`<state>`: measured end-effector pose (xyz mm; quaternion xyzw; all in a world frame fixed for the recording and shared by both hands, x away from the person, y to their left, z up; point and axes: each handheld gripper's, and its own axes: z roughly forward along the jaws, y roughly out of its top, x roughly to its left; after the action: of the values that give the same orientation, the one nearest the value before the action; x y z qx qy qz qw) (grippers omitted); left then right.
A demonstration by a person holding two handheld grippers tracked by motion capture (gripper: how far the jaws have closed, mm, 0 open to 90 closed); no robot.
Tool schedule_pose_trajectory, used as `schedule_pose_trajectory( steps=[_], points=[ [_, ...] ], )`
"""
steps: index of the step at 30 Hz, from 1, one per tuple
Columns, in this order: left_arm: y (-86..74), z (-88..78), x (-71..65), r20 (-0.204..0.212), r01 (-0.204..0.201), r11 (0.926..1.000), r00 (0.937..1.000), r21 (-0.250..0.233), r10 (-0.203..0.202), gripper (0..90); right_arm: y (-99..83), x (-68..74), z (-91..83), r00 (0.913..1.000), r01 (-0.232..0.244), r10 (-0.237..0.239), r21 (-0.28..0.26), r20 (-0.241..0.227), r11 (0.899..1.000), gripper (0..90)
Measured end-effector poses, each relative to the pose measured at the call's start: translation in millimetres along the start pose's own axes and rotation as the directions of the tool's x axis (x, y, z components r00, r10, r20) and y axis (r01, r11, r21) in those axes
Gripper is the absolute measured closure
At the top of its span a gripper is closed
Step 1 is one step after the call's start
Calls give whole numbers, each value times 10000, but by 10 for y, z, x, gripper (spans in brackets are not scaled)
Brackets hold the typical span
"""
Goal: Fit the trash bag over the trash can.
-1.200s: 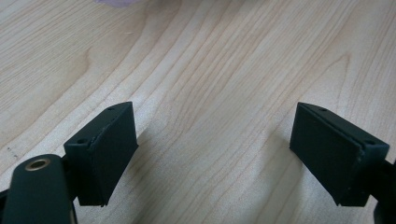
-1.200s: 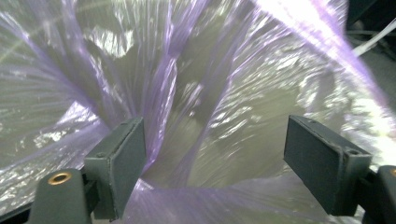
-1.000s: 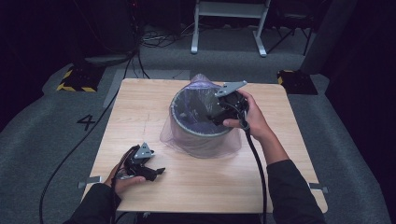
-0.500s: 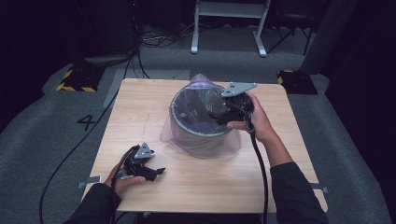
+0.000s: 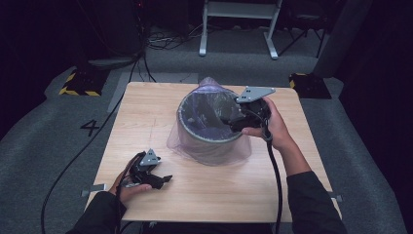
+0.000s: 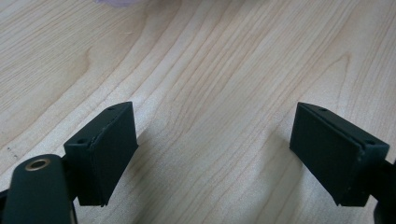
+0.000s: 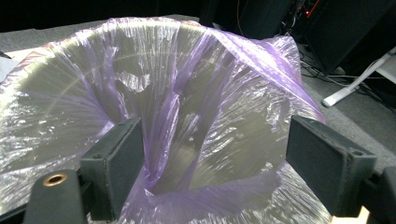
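A round grey bin point(image 5: 208, 127) is being lined with a thin purple bag point(image 5: 195, 146) near the far middle of the wooden table point(image 5: 146, 112); the film is draped over the rim and hanging loose down the outside. The right gripper point(image 5: 233, 118) is being held at the bin's right rim, its jaws spread wide with a fold of the bag point(image 7: 173, 116) standing between them (no pad is seen pressing on it). The left gripper point(image 5: 158, 179) is being rested on the table's near left, well apart from the bin, jaws likewise spread over bare wood point(image 6: 215, 93).

Several risks are being judged from here. If the jaws are closed on too little film, the bag may be slipping free, or being torn where it is stretched over the rim. Because the bin is being left unsteadied by the other hand, a sideways pull could be dragging or tipping it. The loose fold inside may also be getting bunched rather than spread flat.
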<state>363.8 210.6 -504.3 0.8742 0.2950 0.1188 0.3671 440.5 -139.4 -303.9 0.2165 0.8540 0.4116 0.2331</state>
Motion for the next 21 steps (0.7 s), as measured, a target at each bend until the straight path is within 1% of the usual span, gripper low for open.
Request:
schedule_pose_trajectory(
  steps=[4, 12, 21],
  points=[
    [0, 0, 0, -5, 2, 10000, 10000, 5, -2, 144, -18, 6, -55, 10000, 32, -32, -14, -9, 10000, 193],
    [0, -1, -1, -5, 9, 10000, 10000, 9, -9, 144, -55, -8, -139, 9999, -118, 118, -77, -8, 9999, 194],
    [0, 0, 0, -6, 2, 10000, 10000, 8, -2, 144, -132, 15, -230, 9997, 206, -207, 112, 91, 9997, 193]
  ],
)
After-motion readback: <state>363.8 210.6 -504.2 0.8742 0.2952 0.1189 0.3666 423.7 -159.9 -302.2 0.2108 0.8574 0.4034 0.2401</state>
